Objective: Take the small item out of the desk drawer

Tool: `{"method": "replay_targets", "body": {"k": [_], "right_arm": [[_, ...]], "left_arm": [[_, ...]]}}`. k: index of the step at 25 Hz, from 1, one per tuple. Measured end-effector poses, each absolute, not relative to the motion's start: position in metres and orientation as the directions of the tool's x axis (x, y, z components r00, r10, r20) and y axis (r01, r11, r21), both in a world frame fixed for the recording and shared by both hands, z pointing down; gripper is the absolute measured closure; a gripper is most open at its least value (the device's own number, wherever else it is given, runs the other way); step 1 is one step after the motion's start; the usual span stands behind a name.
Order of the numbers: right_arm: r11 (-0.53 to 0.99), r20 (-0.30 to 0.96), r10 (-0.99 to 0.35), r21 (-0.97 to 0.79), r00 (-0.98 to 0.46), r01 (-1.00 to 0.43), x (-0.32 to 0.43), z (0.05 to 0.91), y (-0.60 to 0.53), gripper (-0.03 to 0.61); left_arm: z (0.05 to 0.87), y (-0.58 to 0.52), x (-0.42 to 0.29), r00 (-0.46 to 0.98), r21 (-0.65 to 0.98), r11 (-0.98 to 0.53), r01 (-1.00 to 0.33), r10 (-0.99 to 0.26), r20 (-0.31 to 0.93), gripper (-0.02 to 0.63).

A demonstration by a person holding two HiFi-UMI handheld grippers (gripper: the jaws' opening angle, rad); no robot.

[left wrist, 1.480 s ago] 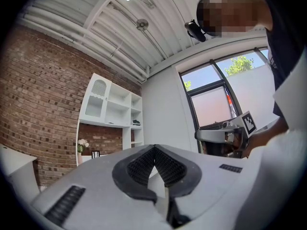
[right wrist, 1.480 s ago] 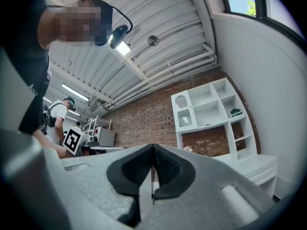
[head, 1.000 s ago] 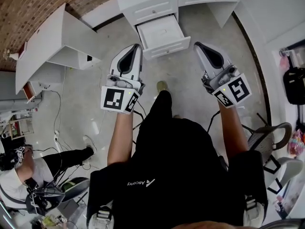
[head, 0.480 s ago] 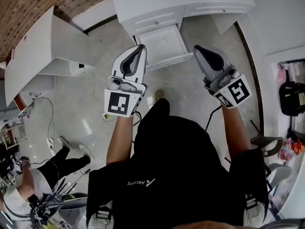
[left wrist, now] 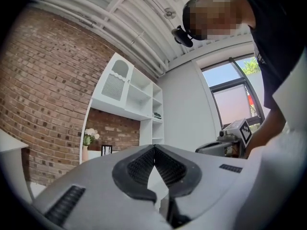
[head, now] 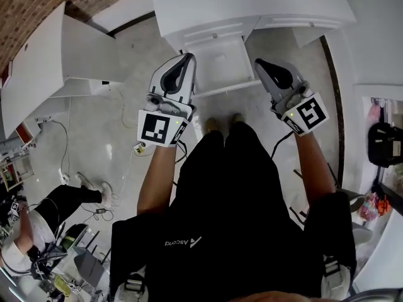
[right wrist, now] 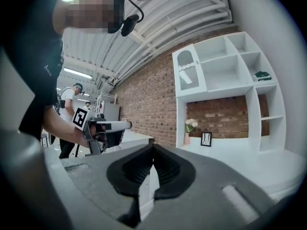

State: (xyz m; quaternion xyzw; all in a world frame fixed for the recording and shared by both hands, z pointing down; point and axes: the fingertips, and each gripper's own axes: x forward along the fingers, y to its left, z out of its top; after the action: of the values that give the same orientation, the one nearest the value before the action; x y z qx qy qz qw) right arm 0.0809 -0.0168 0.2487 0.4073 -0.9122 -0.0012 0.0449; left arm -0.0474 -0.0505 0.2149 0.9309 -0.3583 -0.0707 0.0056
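In the head view I see the pulled-out white desk drawer (head: pixel 223 65), with the left hand-held gripper (head: pixel 187 58) at its left edge and the right hand-held gripper (head: pixel 258 63) by its right edge; I cannot make out the small item inside. The left gripper view shows its jaws together, holding nothing. The right gripper view shows the same.

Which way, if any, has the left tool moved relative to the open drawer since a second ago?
Yes: the left tool has gone forward; its tips now reach past the drawer front.
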Motion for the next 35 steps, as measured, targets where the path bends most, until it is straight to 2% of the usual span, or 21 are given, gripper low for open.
{"method": "replay_targets", "body": {"k": [13, 19, 23, 29, 35], "right_arm": [[0.823, 0.277, -0.557, 0.054, -0.783, -0.566, 0.093, 0.356, -0.117, 0.578], [0.897, 0.375, -0.432, 0.08, -0.821, -0.435, 0.077, 0.431, -0.137, 0.577], [0.929, 0.466, -0.356, 0.086, -0.81, -0.359, 0.063, 0.491, -0.147, 0.577], [0.949, 0.597, -0.284, 0.064, -0.75, -0.309, 0.055, 0.592, -0.164, 0.577], [0.971, 0.694, -0.209, 0.065, -0.689, -0.23, 0.045, 0.673, -0.168, 0.523]], "left_arm": [[0.32, -0.135, -0.021, 0.636, 0.077, -0.634, -0.769, -0.771, 0.007, 0.615], [0.378, -0.158, -0.017, 0.637, 0.082, -0.632, -0.77, -0.768, 0.068, 0.615], [0.439, -0.167, -0.025, 0.651, 0.085, -0.646, -0.759, -0.746, 0.142, 0.614], [0.511, -0.184, -0.029, 0.672, 0.113, -0.663, -0.74, -0.718, 0.181, 0.615], [0.57, -0.192, -0.031, 0.69, 0.151, -0.675, -0.722, -0.688, 0.225, 0.615]]}}
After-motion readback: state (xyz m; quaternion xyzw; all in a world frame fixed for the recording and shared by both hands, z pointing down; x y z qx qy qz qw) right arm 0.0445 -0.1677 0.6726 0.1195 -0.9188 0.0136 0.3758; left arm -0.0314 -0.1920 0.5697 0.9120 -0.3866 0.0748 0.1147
